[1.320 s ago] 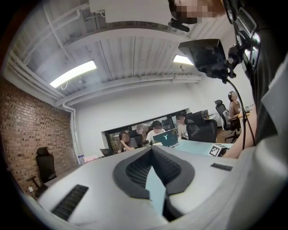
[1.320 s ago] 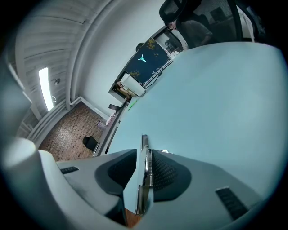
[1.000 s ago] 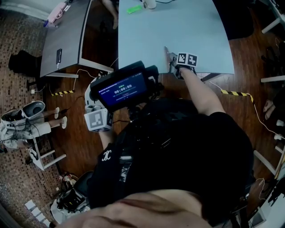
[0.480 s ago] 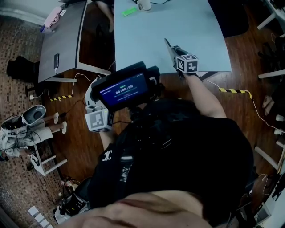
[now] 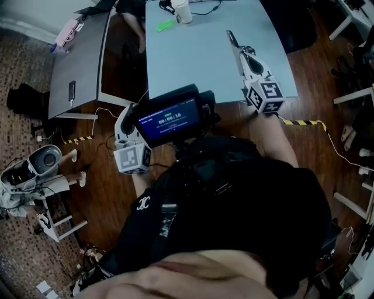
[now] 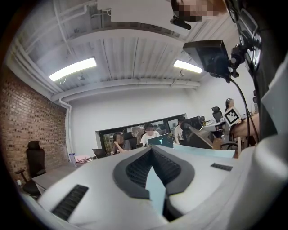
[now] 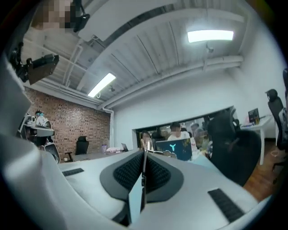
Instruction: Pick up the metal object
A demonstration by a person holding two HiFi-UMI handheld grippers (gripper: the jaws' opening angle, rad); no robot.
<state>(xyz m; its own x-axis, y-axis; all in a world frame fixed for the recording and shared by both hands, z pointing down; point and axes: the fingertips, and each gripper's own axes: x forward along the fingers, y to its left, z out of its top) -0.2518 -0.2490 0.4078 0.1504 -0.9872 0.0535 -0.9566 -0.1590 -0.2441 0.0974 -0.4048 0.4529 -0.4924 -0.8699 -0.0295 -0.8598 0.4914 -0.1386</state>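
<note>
A thin, flat metal object [image 5: 232,38] sticks out past the tips of my right gripper [image 5: 238,51], which hangs over the right side of the light blue table [image 5: 193,58]. In the right gripper view the metal strip [image 7: 144,167] stands edge-on between the black pads, and the right gripper [image 7: 144,155] is shut on it. My left gripper [image 6: 151,150] is held low near the person's body, off the table, with its pads together and nothing between them. In the head view its marker cube [image 5: 133,159] shows under a small screen [image 5: 169,118].
A white cup [image 5: 182,10] and a green item [image 5: 164,25] lie at the table's far end. A grey desk [image 5: 82,58] with a phone [image 5: 71,91] stands to the left. Yellow-black tape [image 5: 304,122] marks the wooden floor. Seated people and a laptop [image 7: 175,148] show beyond.
My right gripper has risen from the table's near edge and moved forward and to the right over the table, carrying the metal object with it. The left gripper has stayed where it was.
</note>
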